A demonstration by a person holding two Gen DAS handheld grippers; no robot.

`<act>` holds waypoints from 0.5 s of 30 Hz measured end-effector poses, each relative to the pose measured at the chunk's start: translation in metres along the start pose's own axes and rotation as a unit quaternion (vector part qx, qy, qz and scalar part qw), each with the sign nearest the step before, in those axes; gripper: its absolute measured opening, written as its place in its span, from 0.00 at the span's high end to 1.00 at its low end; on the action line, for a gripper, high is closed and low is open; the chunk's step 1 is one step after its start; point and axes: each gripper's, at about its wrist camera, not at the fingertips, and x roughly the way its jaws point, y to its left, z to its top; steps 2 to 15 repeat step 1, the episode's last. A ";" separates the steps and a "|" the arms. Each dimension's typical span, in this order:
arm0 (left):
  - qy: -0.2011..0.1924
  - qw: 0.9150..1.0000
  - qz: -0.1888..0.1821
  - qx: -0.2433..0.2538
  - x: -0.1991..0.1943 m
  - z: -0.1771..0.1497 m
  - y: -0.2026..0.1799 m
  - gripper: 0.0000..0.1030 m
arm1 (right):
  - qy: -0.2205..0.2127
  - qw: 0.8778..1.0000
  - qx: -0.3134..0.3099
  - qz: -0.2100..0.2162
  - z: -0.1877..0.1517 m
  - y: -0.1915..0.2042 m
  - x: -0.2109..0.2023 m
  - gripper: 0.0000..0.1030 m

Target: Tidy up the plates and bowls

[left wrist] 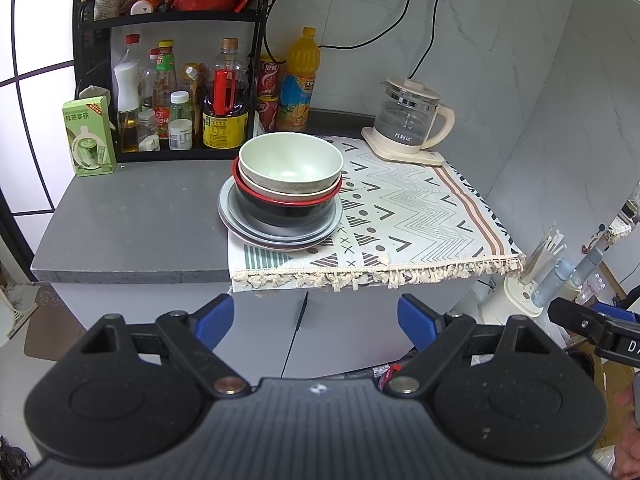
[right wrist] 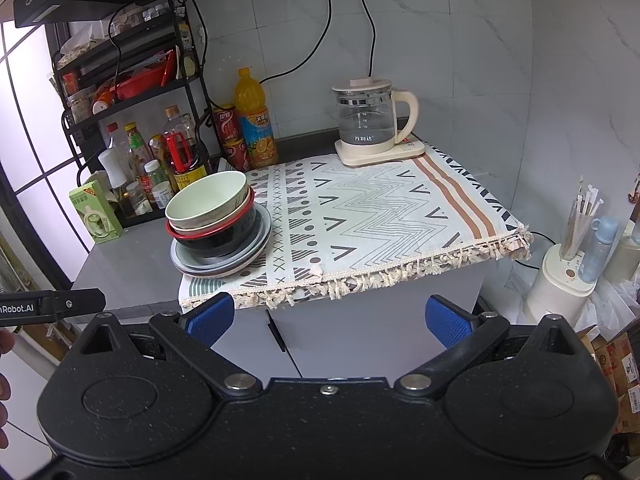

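Blue pads (left wrist: 214, 320) line the fingers of the left gripper (left wrist: 316, 320), whose jaws stand wide apart with nothing between them, hovering off the front edge of the grey counter (left wrist: 132, 220). The right gripper (right wrist: 328, 316) is likewise spread wide and empty, its blue pads (right wrist: 446, 326) framing the white cabinet front below the fringed patterned cloth (right wrist: 380, 208).

Beyond both, well apart from either pair of jaws, the dishes sit in one stack at the cloth's left edge: a pale green bowl (left wrist: 291, 162) nested in a beige bowl (left wrist: 276, 190), that inside a black bowl with a red rim (left wrist: 280, 210), all standing on a grey plate (left wrist: 328, 220). Under that plate a further plate seems to lie, though only its rim shows.

Behind the stack stand an orange juice bottle (left wrist: 298, 80) and a black rack (left wrist: 168, 20) of sauce bottles; a green carton (left wrist: 89, 136) sits further left. A glass kettle (right wrist: 370, 116) on its cream base rests at the cloth's far corner.
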 end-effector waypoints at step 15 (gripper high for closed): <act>0.002 1.000 0.000 0.001 0.000 0.000 0.000 0.15 | 0.000 1.000 0.000 0.000 0.000 0.000 0.000 0.00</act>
